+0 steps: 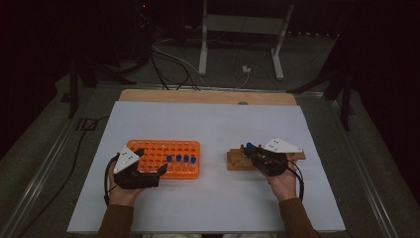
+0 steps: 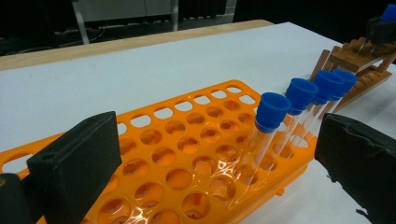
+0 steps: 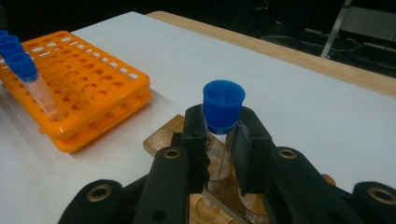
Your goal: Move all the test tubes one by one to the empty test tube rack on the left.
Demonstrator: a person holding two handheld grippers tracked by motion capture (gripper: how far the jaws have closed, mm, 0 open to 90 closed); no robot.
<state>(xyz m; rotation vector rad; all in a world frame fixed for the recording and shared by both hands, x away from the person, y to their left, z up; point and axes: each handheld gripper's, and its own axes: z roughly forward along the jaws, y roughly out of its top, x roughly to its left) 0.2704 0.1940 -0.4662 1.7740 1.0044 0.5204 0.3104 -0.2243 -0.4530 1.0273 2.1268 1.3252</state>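
An orange tube rack [image 1: 161, 151] lies left of centre on the white table; several clear tubes with blue caps [image 1: 181, 159] stand in a row in it, also seen close up as blue-capped tubes [image 2: 280, 116]. My left gripper [image 1: 148, 161] rests open at the rack's near left, its jaws straddling the rack [image 2: 187, 158] with nothing between them. To the right a brown wooden rack [image 1: 237, 159] holds a tube. My right gripper [image 1: 249, 151] is shut on a blue-capped tube [image 3: 223, 112] standing upright over the wooden rack [image 3: 163, 135].
The white sheet [image 1: 208, 124] covers a wooden tabletop [image 1: 198, 95]. Beyond the far edge are cables [image 1: 173, 64] and a white metal stand [image 1: 242, 29] on a dark floor. Bare white surface lies between the two racks and toward the front edge.
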